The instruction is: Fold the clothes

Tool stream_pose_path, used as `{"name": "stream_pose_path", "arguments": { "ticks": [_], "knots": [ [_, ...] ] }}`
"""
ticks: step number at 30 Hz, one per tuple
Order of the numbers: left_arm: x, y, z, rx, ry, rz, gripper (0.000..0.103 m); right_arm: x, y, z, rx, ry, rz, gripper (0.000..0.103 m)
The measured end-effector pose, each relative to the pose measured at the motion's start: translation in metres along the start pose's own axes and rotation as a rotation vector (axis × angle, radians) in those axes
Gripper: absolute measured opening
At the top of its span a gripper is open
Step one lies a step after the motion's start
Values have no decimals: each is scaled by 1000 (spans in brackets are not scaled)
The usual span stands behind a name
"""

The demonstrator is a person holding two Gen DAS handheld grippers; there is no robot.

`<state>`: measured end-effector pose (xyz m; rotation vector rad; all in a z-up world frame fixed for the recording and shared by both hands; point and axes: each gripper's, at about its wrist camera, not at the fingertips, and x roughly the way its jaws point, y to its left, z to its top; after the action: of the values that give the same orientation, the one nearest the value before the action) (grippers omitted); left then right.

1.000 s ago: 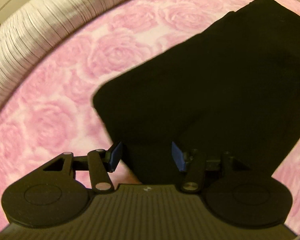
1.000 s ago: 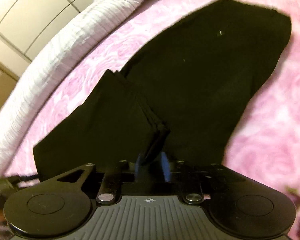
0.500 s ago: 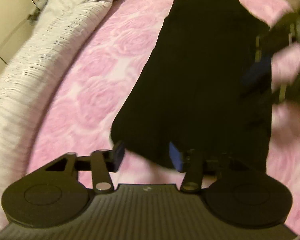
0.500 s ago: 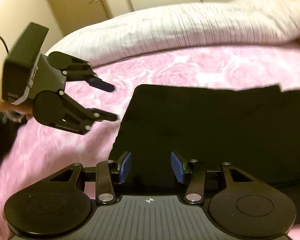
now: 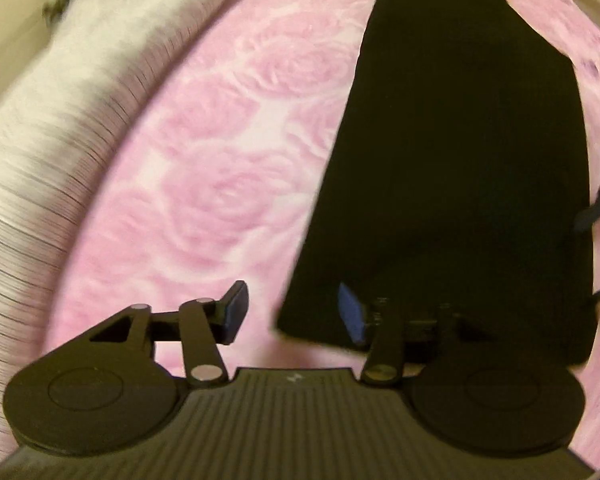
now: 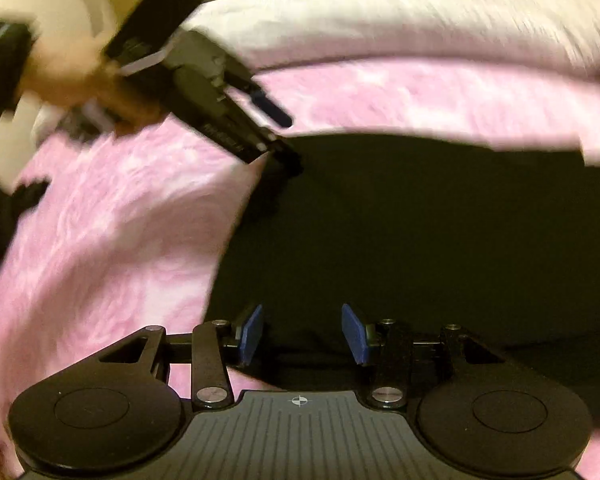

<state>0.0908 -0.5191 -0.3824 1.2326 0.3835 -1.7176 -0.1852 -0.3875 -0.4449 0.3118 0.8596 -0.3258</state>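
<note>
A black garment (image 5: 452,160) lies flat, folded into a long strip, on the pink rose-patterned blanket (image 5: 220,160). My left gripper (image 5: 292,314) hovers at its near left corner with the jaws opening. The corner lies below the gap and the blue pads do not press on it. The right wrist view shows the same garment (image 6: 420,240) spread under my right gripper (image 6: 303,334), which stands open with nothing pinched. In that view a hand (image 6: 72,68) holds the left gripper (image 6: 284,136) at the garment's far corner. The right gripper's fingertip (image 5: 596,208) shows at the edge of the left wrist view.
A white ribbed duvet roll (image 5: 40,140) runs along the blanket's far side (image 6: 380,20). Cream cupboard doors (image 5: 4,20) stand behind it. Pink blanket (image 6: 100,240) surrounds the garment on all sides.
My right gripper let go of the folded edge it pinched and swung round to the garment's side. The garment now lies flat. My left gripper shifted left to the corner.
</note>
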Motion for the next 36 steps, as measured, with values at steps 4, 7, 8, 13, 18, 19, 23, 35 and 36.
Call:
{"name": "stream_pose_path", "arguments": {
  "ticks": [4,7,8,13,18,19,23,35,36],
  "knots": [
    [-17,-19,-25,250,-2,105,66,13,57,6,-242,55,-72,55],
    [-16,-45,-46,462,1,142,67,45,86,-3,-396,150,-159,56],
    [-13,-55,-53,530,-12,156,68,53,91,-9,-449,169,-201,56],
    [8,-94,-75,870,-124,240,69,48,85,-16,-463,139,-235,32],
    [29,-101,-62,1007,-165,252,66,20,61,2,-334,85,-157,13],
    [32,-100,-57,1012,-159,246,56,12,58,6,-322,69,-140,13],
    [38,-97,-43,1019,-132,223,13,-12,49,20,-304,30,-103,12],
    [-109,-113,-49,917,29,68,9,-90,100,15,-358,44,198,12],
    [-121,-114,-50,894,80,27,10,-99,106,16,-348,40,250,12]
  ]
}}
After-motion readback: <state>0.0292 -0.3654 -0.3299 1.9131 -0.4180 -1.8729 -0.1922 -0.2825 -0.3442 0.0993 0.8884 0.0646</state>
